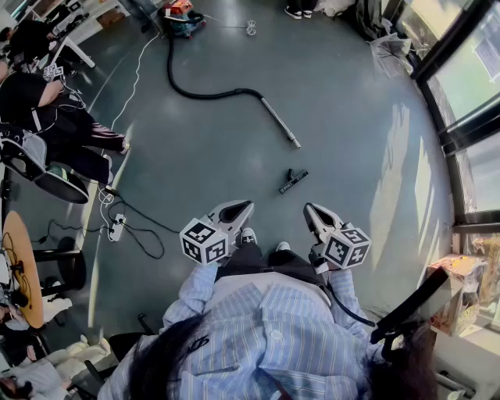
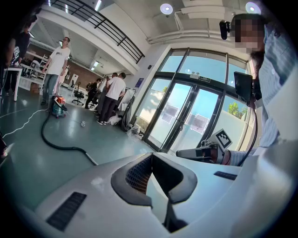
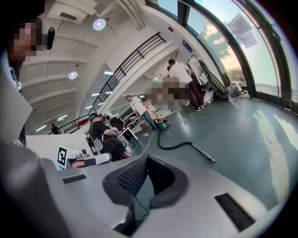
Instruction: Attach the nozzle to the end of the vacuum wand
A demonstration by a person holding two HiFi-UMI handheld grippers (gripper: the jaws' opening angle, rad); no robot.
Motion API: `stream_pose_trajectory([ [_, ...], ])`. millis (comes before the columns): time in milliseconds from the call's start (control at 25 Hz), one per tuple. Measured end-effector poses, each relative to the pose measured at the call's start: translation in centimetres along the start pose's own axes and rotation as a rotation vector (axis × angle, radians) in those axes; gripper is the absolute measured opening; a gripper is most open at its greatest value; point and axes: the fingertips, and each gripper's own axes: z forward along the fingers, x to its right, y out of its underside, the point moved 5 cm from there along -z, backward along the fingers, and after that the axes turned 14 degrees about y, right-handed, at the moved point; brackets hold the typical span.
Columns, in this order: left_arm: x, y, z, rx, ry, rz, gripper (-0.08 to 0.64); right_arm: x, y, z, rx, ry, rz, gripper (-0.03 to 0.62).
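Note:
The vacuum wand, a thin metal tube, lies on the grey floor ahead, joined to a black hose that runs back to the vacuum cleaner. A small black nozzle lies apart from the wand's free end, nearer to me. My left gripper and right gripper hover side by side above my shoes, both shut and holding nothing, short of the nozzle. The wand and hose show far off in the gripper views; the nozzle is hidden there.
A power strip with cables lies on the floor at left, near a seated person and a round table. Glass doors and windows line the right side. Several people stand by the doors.

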Motion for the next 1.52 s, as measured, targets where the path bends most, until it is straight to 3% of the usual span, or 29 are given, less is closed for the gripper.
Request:
stream_pose_trajectory([
  [560,-3.6,-1.3,-2.4,0.014,0.007,0.000,0.005,-2.5,-0.6,3.9,0.002,0.003,-0.001,0.005],
  [1040,-8.1,-0.6,-5.9,0.014,-0.011,-0.039,0.005,-5.2,0.0,7.7,0.049,-0.039,0.063,0.005],
  [1360,-11.8,-1.0,-4.1,-0.016,0.026,-0.100,0.005,-3.9,-1.4,10.1,0.026,-0.009,0.110,0.005],
  [1520,-14.8,-2.8,-1.3,-0.040,0.030,-0.091,0.005,-1.7,-3.0,13.3,0.004,-0.008,0.132,0.005],
])
